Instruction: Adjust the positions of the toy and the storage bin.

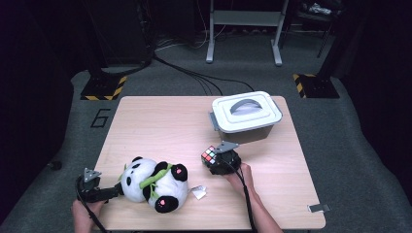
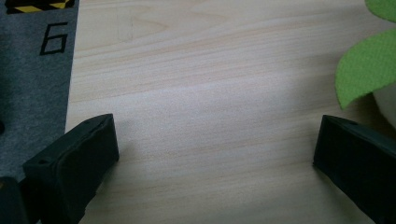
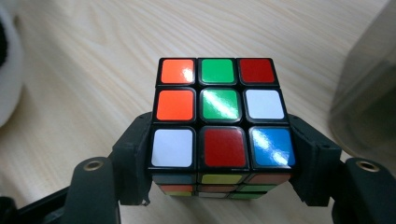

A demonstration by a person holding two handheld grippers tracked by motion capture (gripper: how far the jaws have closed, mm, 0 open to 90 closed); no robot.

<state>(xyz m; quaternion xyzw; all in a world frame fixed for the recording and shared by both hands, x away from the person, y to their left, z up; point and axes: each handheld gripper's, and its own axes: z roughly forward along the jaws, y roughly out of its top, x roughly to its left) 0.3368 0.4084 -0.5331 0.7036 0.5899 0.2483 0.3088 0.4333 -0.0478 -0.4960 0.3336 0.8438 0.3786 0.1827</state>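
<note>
- Left tool [image 1: 116, 190]: jaws spread wide with bare worktop [image 1: 160, 121] between them; it sits at the worktop's near-left edge, tips just beside the panda plush [image 1: 154, 183].
- Panda plush: lies on its side near the front edge; open worktop stretches behind it to the far edge.
- Right tool [image 3: 222, 154]: jaws half spread and pinching the puzzle cube [image 3: 219, 116] by two opposite sides, right of centre.
- Lidded box [image 1: 247, 116]: stands just behind the cube at the far-right edge.
</note>
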